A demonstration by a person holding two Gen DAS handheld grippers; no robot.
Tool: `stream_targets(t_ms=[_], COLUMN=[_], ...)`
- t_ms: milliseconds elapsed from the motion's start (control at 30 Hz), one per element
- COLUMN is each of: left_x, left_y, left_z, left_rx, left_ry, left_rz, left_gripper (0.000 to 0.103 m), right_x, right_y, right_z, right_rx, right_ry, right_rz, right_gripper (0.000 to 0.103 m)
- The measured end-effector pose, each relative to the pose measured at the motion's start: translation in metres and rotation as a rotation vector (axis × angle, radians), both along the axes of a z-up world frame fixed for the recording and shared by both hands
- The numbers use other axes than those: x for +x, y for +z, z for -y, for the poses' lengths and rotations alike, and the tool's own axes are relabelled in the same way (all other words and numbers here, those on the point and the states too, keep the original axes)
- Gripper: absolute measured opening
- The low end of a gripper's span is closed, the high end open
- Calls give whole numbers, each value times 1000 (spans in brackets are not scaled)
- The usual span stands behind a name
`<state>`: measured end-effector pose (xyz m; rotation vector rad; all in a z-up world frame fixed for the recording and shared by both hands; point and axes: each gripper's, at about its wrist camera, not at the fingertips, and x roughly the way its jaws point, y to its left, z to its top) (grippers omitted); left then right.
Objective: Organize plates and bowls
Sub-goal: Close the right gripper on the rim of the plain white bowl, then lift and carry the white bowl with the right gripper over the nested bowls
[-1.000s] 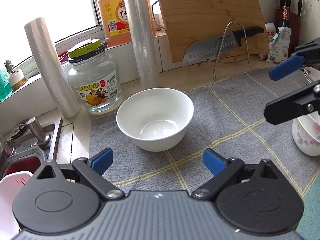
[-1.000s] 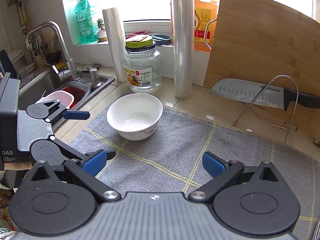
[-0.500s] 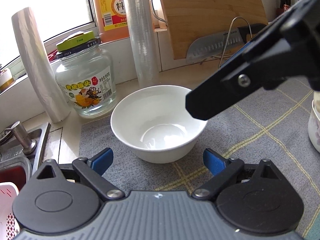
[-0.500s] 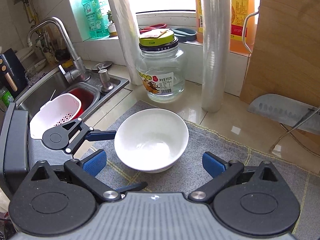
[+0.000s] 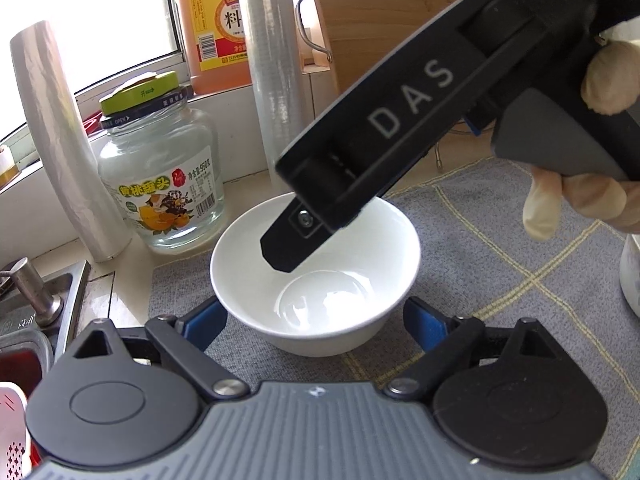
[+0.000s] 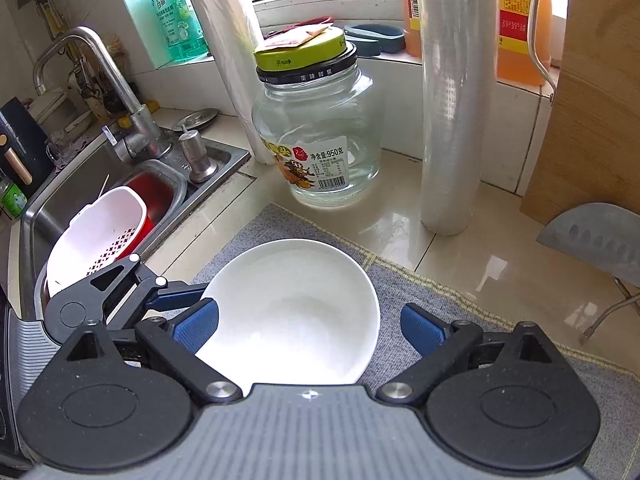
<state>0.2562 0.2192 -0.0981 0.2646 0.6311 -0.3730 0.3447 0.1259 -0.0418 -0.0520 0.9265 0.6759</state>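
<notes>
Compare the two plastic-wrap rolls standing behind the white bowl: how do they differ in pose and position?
The left roll leans, tilted against the window ledge; the right roll stands upright. The left roll rises behind the glass jar, partly hidden by it; the right roll stands clear beside the jar, next to the cutting board. The left roll is nearer the sink; the right roll is farther from it. Both are pale film rolls resting on the countertop.

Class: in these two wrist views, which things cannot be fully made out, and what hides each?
- white bowl: near rim hidden by the right gripper body, right wrist view.
- knife: handle cut off by the frame edge.
- second bowl: mostly cut off at the edge, left wrist view.
</notes>
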Motion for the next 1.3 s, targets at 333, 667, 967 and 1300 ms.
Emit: stream_targets(t_ms=[333,667,967,1300], left_x=[3,4,-2,-26], left_y=[1,2,12,34], left_z=[0,0,2,7], left_rx=[-7,-5,2,-15], left_ry=[-2,-4,-20,-57], left_rz=[5,-5,-33,-86], left_gripper=[91,91,91,91], right_x=[8,11,0,-32], right_y=[-5,-5,4,22], right_z=[-7,-8,-6,5], right_rx=[11,19,8,-8], right_ry=[31,26,18,21], right_rz=[-23,-46,-54,-61], right_gripper=[86,86,86,86])
